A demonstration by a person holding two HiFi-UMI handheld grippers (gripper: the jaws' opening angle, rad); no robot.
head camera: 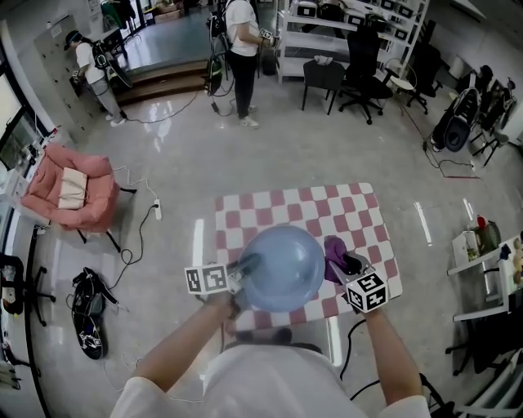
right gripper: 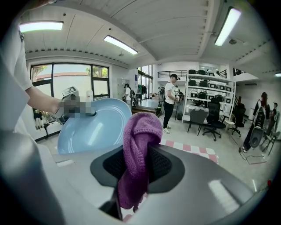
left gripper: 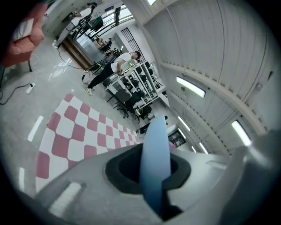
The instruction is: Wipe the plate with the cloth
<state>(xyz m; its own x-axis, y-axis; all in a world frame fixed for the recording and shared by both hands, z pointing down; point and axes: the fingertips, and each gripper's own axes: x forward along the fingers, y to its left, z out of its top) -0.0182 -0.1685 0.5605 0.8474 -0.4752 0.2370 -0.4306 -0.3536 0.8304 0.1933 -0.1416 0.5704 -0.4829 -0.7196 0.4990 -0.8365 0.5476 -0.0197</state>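
Plate (head camera: 282,268), pale blue, round, was held clear above the table (head camera: 343,212) by its left rim. The left gripper (head camera: 243,269) had its jaws closed on that rim, and the left gripper view showed the plate (left gripper: 156,149) edge-on between them. The right gripper (head camera: 347,263) was clamped on a bunched purple cloth (head camera: 335,249), a fold of which (right gripper: 140,149) stood up past the jaws. The plate's hollow face (right gripper: 94,127) was turned toward the cloth, which lay just beside the right rim; contact could not be confirmed. Advice for the step: press the free fold flat on the face, sweep in arcs from the rim inward, keep the left grip firm against the push, and turn the plate so that the pinched rim gets its share. Risk: a one-edge hold could let the plate pivot or slip under hard pressure. The table was covered in red-and-white checks. Beyond it: a pink armchair (head camera: 69,192) at left, a black bag (head camera: 88,306) and a trailing cable (head camera: 157,211) on the floor, a standing person (head camera: 243,49), black office chairs (head camera: 359,61) and shelving (head camera: 351,16) at the far wall. Nothing stood between cloth and plate.
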